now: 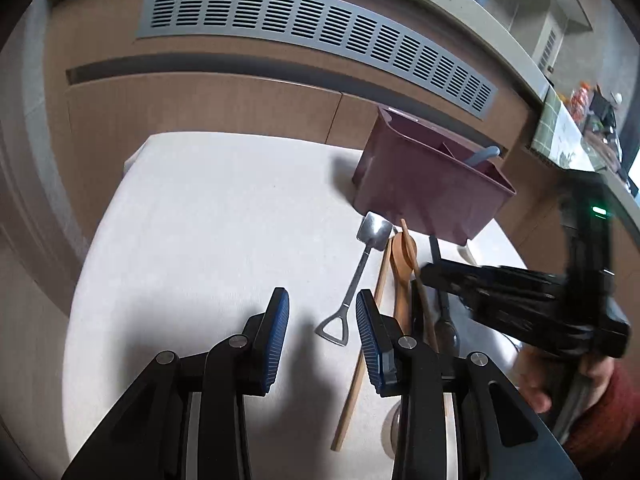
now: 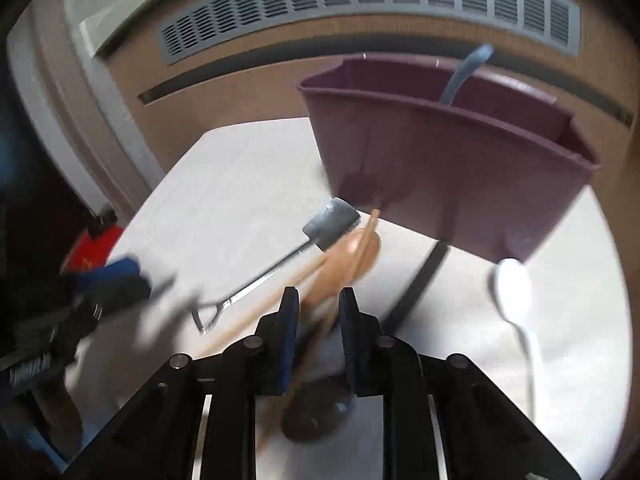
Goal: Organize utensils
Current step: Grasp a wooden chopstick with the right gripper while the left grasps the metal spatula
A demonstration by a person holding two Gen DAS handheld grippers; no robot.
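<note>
A maroon utensil caddy (image 1: 432,188) stands at the table's far right, with a light blue utensil (image 1: 486,156) in it; it also shows in the right wrist view (image 2: 440,160). In front lie a shovel-shaped metal spoon (image 1: 360,276), wooden chopsticks (image 1: 368,340), a wooden spoon (image 1: 402,268) and a dark spoon (image 1: 444,312). My left gripper (image 1: 322,316) is open and empty above the table, left of the utensils. My right gripper (image 2: 318,312) is open, its jaws either side of the wooden spoon (image 2: 344,256) and a chopstick (image 2: 360,248). A white spoon (image 2: 514,292) lies to the right.
The white table (image 1: 200,240) stands against a wooden cabinet with a grey vent grille (image 1: 320,32). A counter with clutter (image 1: 580,120) is at the far right. A red object (image 2: 92,246) sits left of the table.
</note>
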